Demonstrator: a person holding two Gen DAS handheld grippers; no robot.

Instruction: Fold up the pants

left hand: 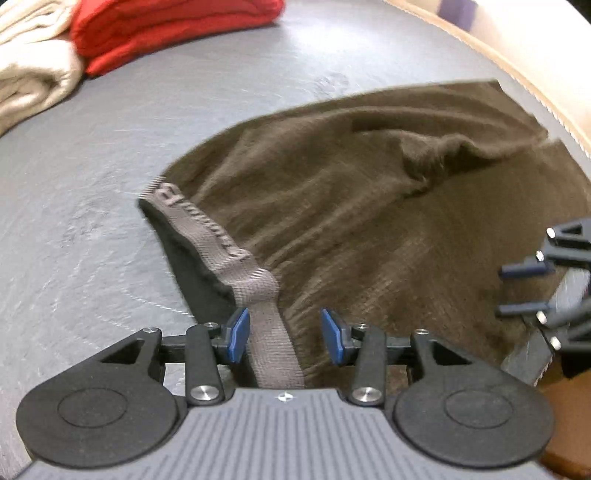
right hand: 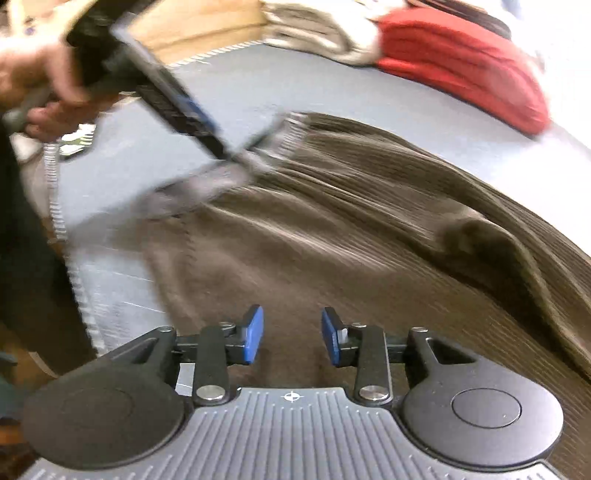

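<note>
Dark brown pants (left hand: 351, 206) lie spread on the grey table (left hand: 147, 122), their grey waistband (left hand: 207, 236) turned toward me. My left gripper (left hand: 284, 334) is open, with the waistband strip lying between its blue pads. My right gripper (right hand: 291, 334) is open over the brown fabric (right hand: 332, 240) near the table's front edge, holding nothing. The right gripper also shows at the right edge of the left wrist view (left hand: 524, 291). The left gripper appears blurred at the waistband in the right wrist view (right hand: 221, 147).
Folded red clothing (left hand: 166, 29) and a cream garment (left hand: 29, 74) lie at the far side of the table. They also show in the right wrist view, the red clothing (right hand: 461, 62) beside the cream garment (right hand: 325, 33). A light wooden edge (left hand: 517, 66) borders the table.
</note>
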